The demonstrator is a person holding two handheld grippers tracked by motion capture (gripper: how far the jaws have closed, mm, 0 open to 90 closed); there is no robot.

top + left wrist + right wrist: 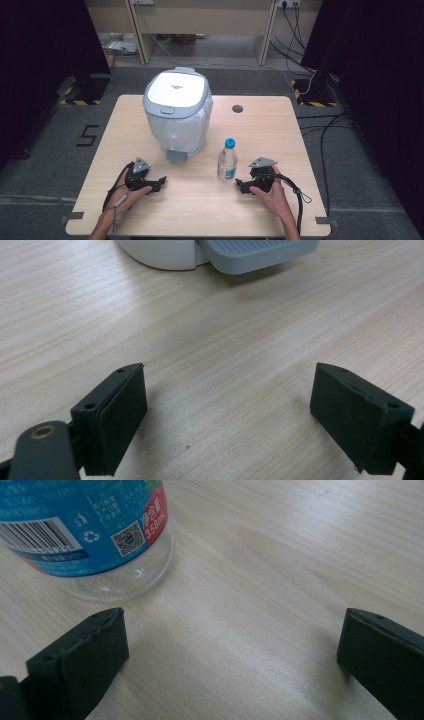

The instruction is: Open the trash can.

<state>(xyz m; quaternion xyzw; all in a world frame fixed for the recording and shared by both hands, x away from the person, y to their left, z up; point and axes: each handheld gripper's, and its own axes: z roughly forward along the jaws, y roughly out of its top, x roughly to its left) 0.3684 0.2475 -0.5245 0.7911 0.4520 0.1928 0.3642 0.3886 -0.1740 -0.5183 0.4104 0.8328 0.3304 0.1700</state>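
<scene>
on a wooden worktop (280, 125), the left claw (227, 410) and right claw (232, 655) rest wide open, empty. just beyond the right one a water bottle (227, 160) stands upright, cap up. farther off, a lidded pedal bin (177, 110).

This looks like a lab or recording room, not a home. A bare wooden surface (280, 130) stands on grey carpet (45, 150), flanked by black curtains (40, 45). Hazard-striped stand feet (80, 101) sit at both sides, cables (325, 130) trail across the floor, and a "5" (87, 135) is marked there. A wall socket (285, 3), probably, is behind.
</scene>
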